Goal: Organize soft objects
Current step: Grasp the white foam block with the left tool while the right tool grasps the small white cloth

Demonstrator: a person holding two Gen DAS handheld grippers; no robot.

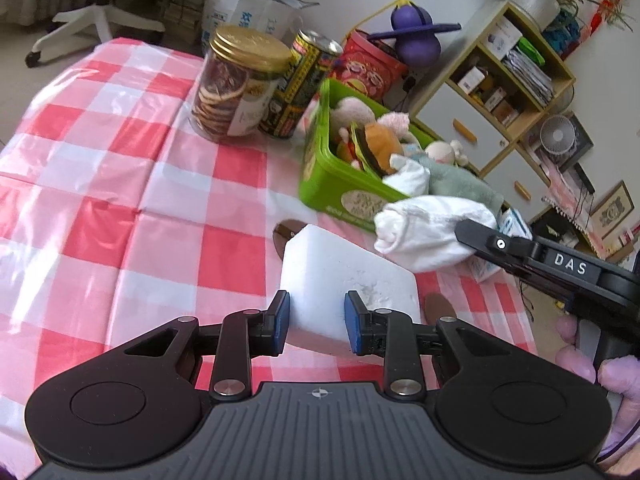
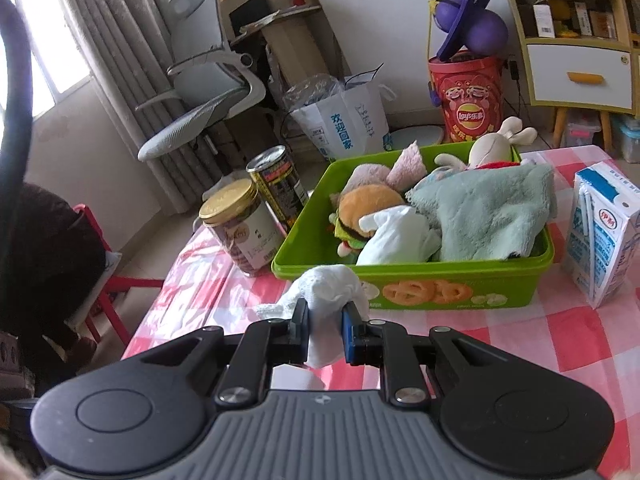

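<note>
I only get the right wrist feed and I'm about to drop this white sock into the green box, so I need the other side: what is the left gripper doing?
Observer: The left gripper is shut on a white foam block.
Operator: Where is that block?
Observer: In front of the green box, just left of your white sock in the left wrist view.
Operator: Anything beneath it?
Observer: Two brown patches show on the checked tablecloth at its edges.

green bin (image 2: 420, 284), red-white checked tablecloth (image 1: 120, 184)
</note>
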